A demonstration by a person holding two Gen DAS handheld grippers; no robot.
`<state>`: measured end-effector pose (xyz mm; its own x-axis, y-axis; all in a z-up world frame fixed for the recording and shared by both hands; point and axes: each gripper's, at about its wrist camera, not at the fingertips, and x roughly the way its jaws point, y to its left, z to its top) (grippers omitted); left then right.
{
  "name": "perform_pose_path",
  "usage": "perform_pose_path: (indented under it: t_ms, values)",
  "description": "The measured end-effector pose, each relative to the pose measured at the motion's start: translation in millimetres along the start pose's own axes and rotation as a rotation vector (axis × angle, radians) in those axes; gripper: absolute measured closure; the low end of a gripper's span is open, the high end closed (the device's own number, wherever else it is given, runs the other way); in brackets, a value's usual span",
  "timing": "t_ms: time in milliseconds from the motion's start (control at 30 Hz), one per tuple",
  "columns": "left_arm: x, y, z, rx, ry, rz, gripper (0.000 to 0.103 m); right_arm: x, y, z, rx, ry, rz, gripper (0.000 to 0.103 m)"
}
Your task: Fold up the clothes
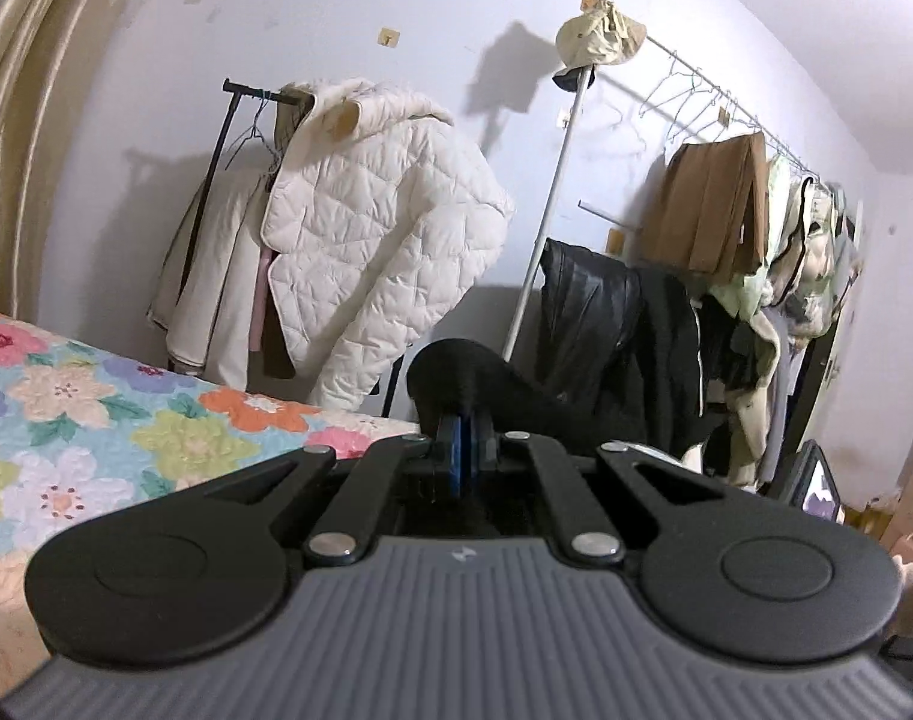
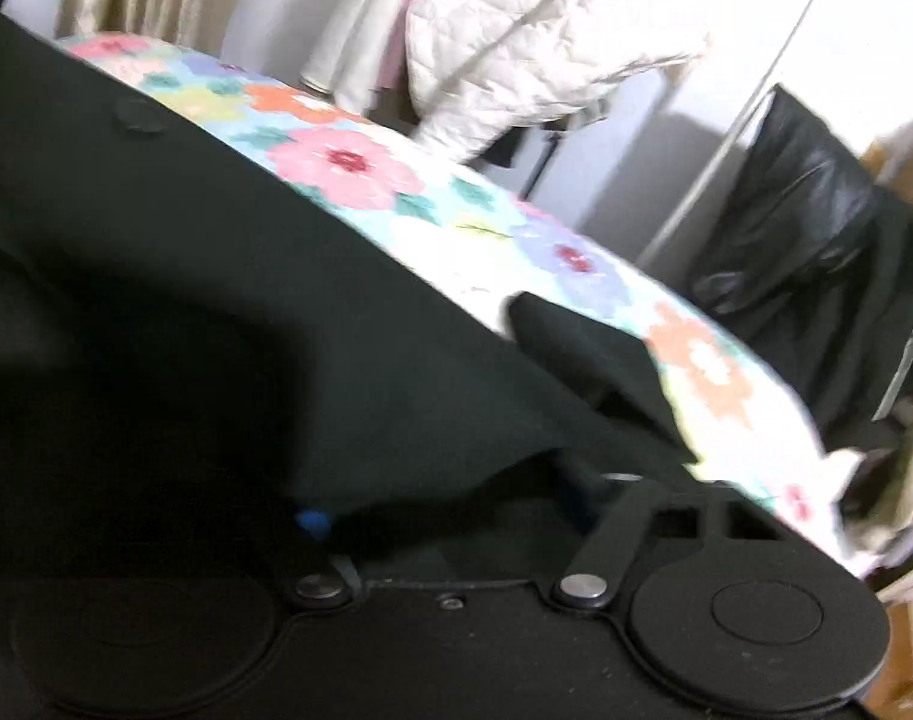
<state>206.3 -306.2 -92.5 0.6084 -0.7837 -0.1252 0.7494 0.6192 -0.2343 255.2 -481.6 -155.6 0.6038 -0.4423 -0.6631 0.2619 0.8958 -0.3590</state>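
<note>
Holding a fold of black cloth, my left hand-held gripper (image 1: 467,447) has its blue pads pressed together with the fabric rising as a dark hump just ahead of them. The nip looks narrow and close to the cloth's edge, so I judge it secure only while the pull stays gentle.

My right hand-held gripper (image 2: 456,498) is largely buried under the black garment (image 2: 228,276). One blue pad shows at the left and a linkage at the right, but the cloth hides the fingertips; I cannot tell whether they are closed on it or merely beneath it.

The garment spreads from the right gripper across the near side of the bed (image 2: 486,240), over the floral quilt, with a short flap (image 2: 582,348) lying toward the quilt's right edge. The right view is blurred, so seams and the garment's kind cannot be read. Whether this is a lift to spread it or a fold being carried over, the scene fits both.

Findings for doing it well:
- Keep both grips level and the span between them taut, without tugging.
- Confirm the right grip before relying on it.
- Keep the cloth over the quilt, clear of the bed's far edge, where the white quilted jacket (image 1: 384,228) and black coats (image 1: 630,336) hang on racks.
</note>
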Motion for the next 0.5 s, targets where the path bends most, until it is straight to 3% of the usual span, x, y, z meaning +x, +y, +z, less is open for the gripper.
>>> perform_pose_path:
  t_ms: [33, 133, 267, 433, 500]
  values:
    - [0.8, -2.4, 0.8, 0.021, 0.012, 0.019, 0.101, -3.2, -4.8, -2.1, 0.017, -0.001, 0.005, 0.099]
    - [1.3, 0.3, 3.0, -0.008, 0.001, 0.027, 0.101, -40.3, -25.1, -3.5, 0.04, -0.042, -0.039, 0.099]
    - [-8.4, 4.4, 6.0, -0.041, 0.0, 0.022, 0.101, -110.3, -41.6, -3.7, -0.09, -0.087, -0.072, 0.099]
    - [-53.8, -10.1, -12.0, -0.026, 0.142, 0.025, 0.101, -164.2, -27.7, -37.9, -0.194, -0.024, -0.024, 0.099]
    - [-56.7, -18.7, -31.9, 0.002, 0.272, 0.005, 0.1, -160.8, -18.9, -59.9, -0.179, 0.028, 0.008, 0.099]
